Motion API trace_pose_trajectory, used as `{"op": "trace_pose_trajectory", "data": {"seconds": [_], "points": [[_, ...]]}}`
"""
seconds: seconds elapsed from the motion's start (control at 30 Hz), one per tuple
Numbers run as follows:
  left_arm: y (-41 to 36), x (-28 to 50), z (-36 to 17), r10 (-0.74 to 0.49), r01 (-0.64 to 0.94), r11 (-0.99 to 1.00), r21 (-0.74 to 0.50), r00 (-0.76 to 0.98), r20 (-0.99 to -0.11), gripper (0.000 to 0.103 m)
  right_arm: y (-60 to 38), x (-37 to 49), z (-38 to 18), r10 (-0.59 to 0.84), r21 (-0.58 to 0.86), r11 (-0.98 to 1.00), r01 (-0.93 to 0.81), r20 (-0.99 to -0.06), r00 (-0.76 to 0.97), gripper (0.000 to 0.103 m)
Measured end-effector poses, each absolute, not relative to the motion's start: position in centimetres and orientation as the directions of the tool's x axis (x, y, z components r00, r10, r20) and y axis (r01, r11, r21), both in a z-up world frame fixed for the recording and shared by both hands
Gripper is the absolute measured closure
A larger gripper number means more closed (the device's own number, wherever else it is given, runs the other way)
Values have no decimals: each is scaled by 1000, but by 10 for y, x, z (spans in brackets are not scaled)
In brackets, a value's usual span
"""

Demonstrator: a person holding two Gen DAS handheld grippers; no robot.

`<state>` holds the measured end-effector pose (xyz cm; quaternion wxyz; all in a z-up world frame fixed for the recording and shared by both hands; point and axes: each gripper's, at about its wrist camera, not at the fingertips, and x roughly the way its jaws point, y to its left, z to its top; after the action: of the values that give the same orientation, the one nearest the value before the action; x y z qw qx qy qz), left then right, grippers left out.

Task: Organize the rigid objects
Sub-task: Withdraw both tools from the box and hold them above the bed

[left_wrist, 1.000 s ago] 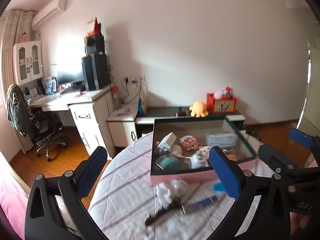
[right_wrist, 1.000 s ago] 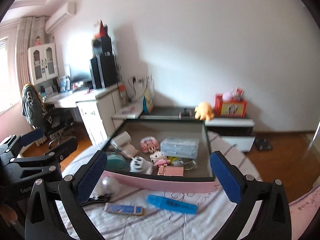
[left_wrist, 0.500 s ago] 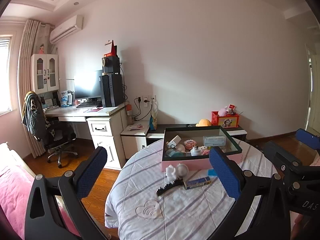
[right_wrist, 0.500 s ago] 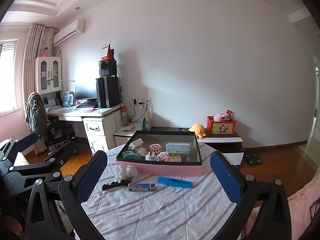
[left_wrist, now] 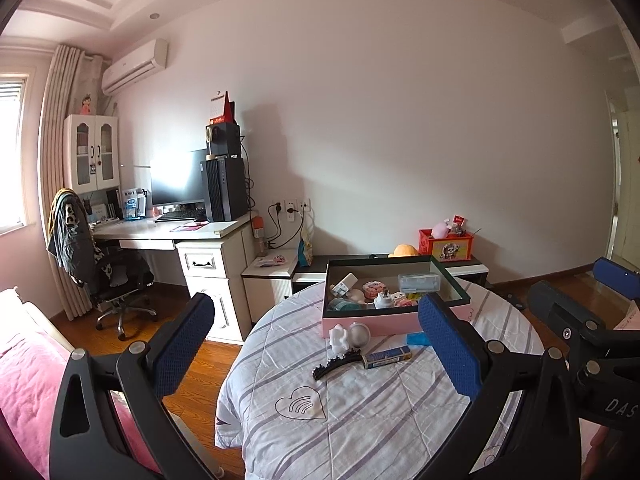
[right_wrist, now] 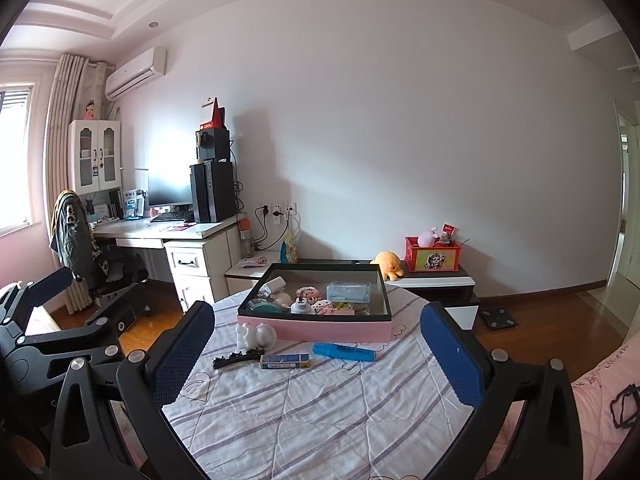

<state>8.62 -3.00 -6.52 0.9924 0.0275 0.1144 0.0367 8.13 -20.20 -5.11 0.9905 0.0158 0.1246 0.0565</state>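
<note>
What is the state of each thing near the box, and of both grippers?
Pink box: open, no lid, partly filled.
Blue highlighter: capped, lying flat on the table.
Black hair clip: closed, lying flat.
Small blue carton: closed, lying flat.
Left gripper: fingers open, empty.
Right gripper: fingers open, empty.

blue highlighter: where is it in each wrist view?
Left wrist: highlighter right of centre, mostly hidden behind the right finger, just in front of the pink box.
Right wrist: highlighter centre, fully visible, in front of the box.
Shared landmark: black hair clip.
</note>
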Motion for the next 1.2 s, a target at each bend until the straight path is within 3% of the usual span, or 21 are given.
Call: {"op": "trace_pose_trajectory", "data": {"seconds": [1.2], "points": [[-32, 87, -67, 70, -55, 996, 65, 967, -246, 0, -206, 81, -55, 108, 47, 994, -99, -266, 958, 0]]}}
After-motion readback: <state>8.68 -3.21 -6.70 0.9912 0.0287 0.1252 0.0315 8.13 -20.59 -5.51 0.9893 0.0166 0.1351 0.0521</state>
